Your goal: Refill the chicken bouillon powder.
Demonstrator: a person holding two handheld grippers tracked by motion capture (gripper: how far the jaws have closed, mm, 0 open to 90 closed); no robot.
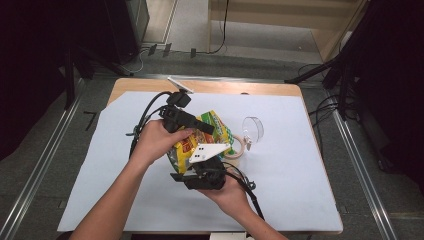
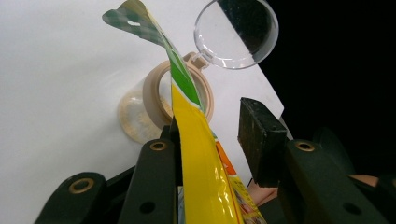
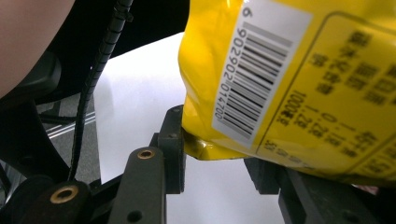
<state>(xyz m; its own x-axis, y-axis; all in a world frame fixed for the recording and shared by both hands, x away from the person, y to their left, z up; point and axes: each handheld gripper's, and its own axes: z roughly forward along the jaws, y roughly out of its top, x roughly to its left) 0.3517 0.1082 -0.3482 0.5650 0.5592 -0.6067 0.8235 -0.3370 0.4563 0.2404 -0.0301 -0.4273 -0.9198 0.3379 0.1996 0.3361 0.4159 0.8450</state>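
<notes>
A yellow snack bag (image 1: 200, 142) with a green top is held above the middle of the table (image 1: 280, 90), over the white sheet (image 1: 290, 165) that covers most of it. In the left gripper view the bag (image 2: 201, 154) runs edge-on between the jaws of the left hand-held gripper (image 2: 215, 135): it lies against the left jaw, while the right jaw stands clear of it, so the jaws are apart and do not clamp the bag. In the high view this left hand-held gripper (image 1: 192, 125) reaches the bag from its upper left, carried by the left hand (image 1: 157, 140). The right hand-held gripper (image 1: 200, 172) meets the bag from below, carried by the right hand (image 1: 230, 192). In the right gripper view the barcoded lower edge of the bag (image 3: 289, 93) sits between the jaws of the right hand-held gripper (image 3: 219, 158); the left jaw touches the bag's corner, but whether the right jaw presses it cannot be told. Just right of the bag lie a beige ring (image 1: 235, 147) and, touching it, a clear round lid (image 1: 253, 129).
</notes>
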